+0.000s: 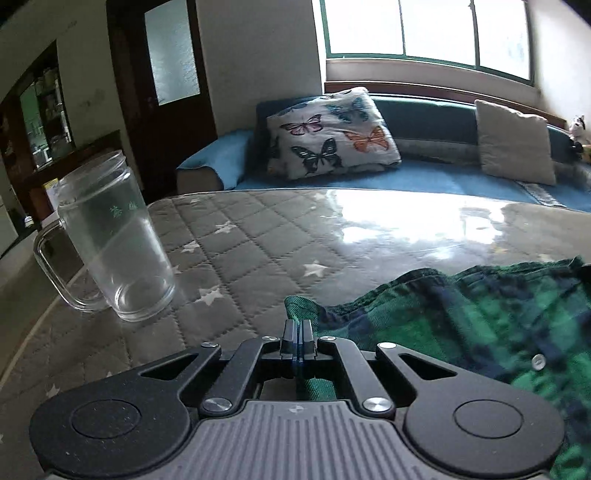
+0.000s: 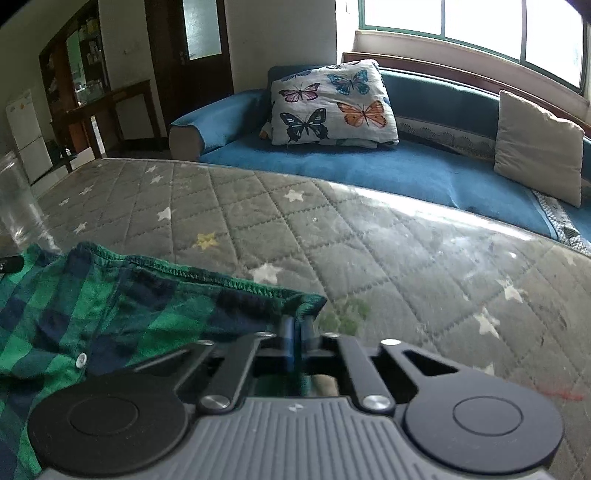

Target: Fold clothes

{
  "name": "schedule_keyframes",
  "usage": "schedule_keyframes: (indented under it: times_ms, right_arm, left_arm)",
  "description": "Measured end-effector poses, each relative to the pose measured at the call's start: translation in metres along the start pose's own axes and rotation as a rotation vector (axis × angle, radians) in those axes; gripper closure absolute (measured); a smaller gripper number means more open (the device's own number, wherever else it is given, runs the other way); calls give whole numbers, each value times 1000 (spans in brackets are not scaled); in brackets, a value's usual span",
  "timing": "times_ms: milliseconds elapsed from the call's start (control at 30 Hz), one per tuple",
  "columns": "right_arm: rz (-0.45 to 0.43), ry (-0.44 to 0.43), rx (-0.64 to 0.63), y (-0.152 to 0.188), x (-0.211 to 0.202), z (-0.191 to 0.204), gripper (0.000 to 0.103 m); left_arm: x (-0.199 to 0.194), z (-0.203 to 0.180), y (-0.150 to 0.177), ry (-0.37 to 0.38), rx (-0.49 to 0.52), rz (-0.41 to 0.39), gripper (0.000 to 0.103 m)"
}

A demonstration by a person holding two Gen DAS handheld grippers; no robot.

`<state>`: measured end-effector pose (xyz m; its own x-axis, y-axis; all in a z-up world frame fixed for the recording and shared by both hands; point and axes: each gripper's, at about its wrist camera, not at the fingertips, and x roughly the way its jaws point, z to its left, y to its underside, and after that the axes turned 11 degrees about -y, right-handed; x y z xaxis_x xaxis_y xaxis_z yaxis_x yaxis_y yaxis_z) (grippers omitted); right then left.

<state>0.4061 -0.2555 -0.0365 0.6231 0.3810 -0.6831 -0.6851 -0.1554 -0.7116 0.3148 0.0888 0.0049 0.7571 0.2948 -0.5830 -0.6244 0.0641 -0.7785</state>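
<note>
Green plaid shirt [image 1: 461, 317], soft and limp, is pinched at its far hem corners by left claw [image 1: 296, 332] and right claw [image 2: 295, 328], both clamped.

Straight ahead, blue sofa [image 2: 369, 166] with butterfly pillow [image 2: 332, 105]. Bright window [image 1: 428, 29] above. Dark wooden door [image 1: 166, 74] off left.

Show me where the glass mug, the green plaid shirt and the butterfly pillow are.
glass mug [image 1: 118, 240], left wrist view, on its side wall.
green plaid shirt [image 2: 92, 306], right wrist view, on the cloth.
butterfly pillow [image 2: 332, 105], right wrist view, on its front.
</note>
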Motion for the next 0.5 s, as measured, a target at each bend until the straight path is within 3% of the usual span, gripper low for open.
schedule_keyframes:
  times_ms: [100, 167, 267, 367, 433, 500]
  right_arm:
    - [-22, 7, 3, -10, 6, -1, 101]
    - [8, 21, 10, -14, 19, -3, 99]
    - [29, 35, -43, -17, 17, 4, 92]
    - [48, 21, -70, -15, 1, 12, 79]
    - [70, -4, -94, -14, -13, 18, 71]
    - [81, -12, -109, -11, -25, 24, 70]
  left_arm:
    - [10, -3, -3, -32, 9, -6, 102]
    - [18, -6, -3, -38, 31, 13, 102]
    - [24, -11, -4, -46, 51, 37, 97]
    - [12, -10, -2, -41, 59, 31, 96]
    - [1, -10, -2, -21, 71, 23, 92]
    - [-15, -11, 0, 6, 86, 13, 83]
